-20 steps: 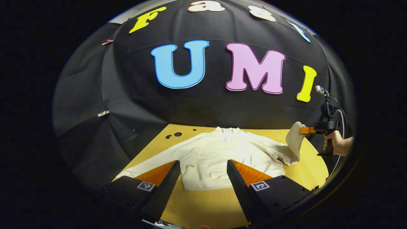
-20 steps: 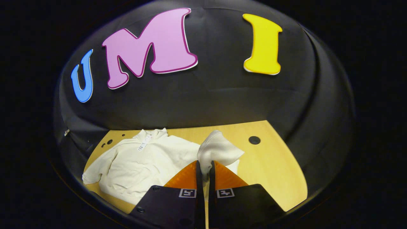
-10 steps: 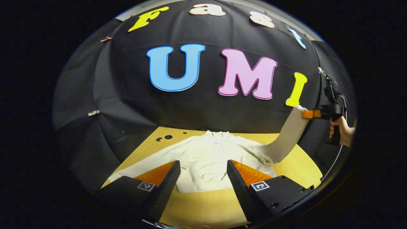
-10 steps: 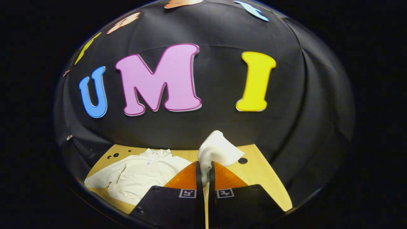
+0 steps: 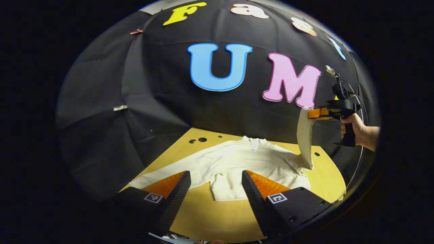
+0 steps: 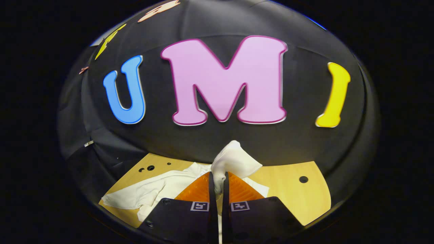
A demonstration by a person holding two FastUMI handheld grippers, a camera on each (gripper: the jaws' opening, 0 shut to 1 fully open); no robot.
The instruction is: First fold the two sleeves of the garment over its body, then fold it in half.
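Lifted higher: sleeve (image 6: 234, 162) pinched in right tongs (image 6: 217, 178); left tongs (image 5: 215, 184) spread over garment (image 5: 237, 162).

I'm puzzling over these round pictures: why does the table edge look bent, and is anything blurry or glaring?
Left gripper view: the lens bulges the scene, so the table curves; the sweater looks sharp and evenly lit, no glare. Right gripper view: same bulge; the sleeve pinched in the right gripper is bright, slightly washed out and soft up close.

Wooden table (image 5: 217, 220), holes (image 6: 303, 179).
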